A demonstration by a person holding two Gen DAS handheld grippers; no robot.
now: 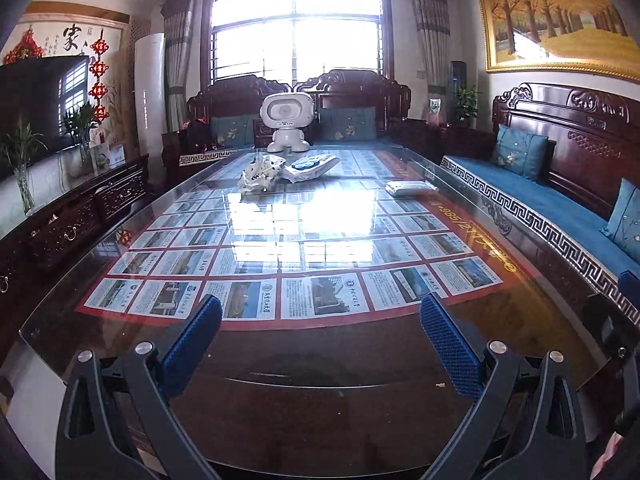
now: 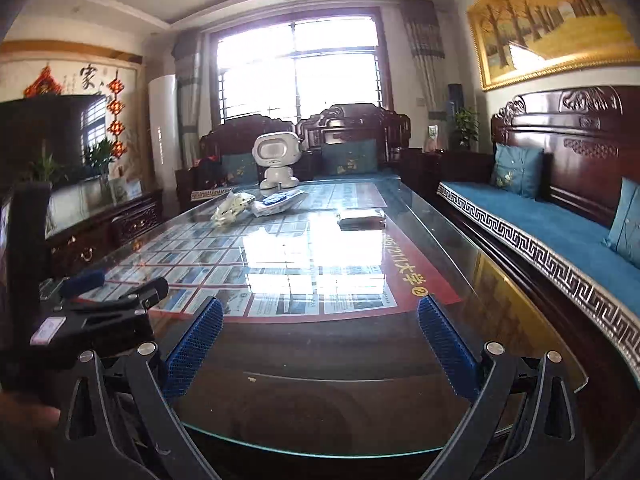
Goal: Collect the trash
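Clearly the trash lies far up the glass-topped dark wooden bench [image 1: 320, 352], straight ahead of both grippers and well apart from them: a crumpled white wrapper with dark specks [image 1: 258, 172] sits left of centre, and just beside it on the right lies a flattened white plastic packet with blue print [image 1: 308, 166], its long axis running roughly across the bench. The left gripper [image 1: 320, 340] hangs over the near edge with its blue-padded fingers [image 1: 192, 344] spread wide and nothing between them; the right gripper [image 2: 320, 340] is likewise wide and empty, its fingers [image 2: 448, 344] also over the near end. From the right wrist view the wrapper lies left of that gripper's line, so the left gripper, seen at its left side, looks a little better placed for it, though neither is close. A flat white and grey packet [image 1: 410, 189] lies apart on the right side. Behind the trash stands a white toy robot with a rounded head [image 1: 286, 120], touching nothing, which a long reach must not knock. The bare glass between offers no obstacle.
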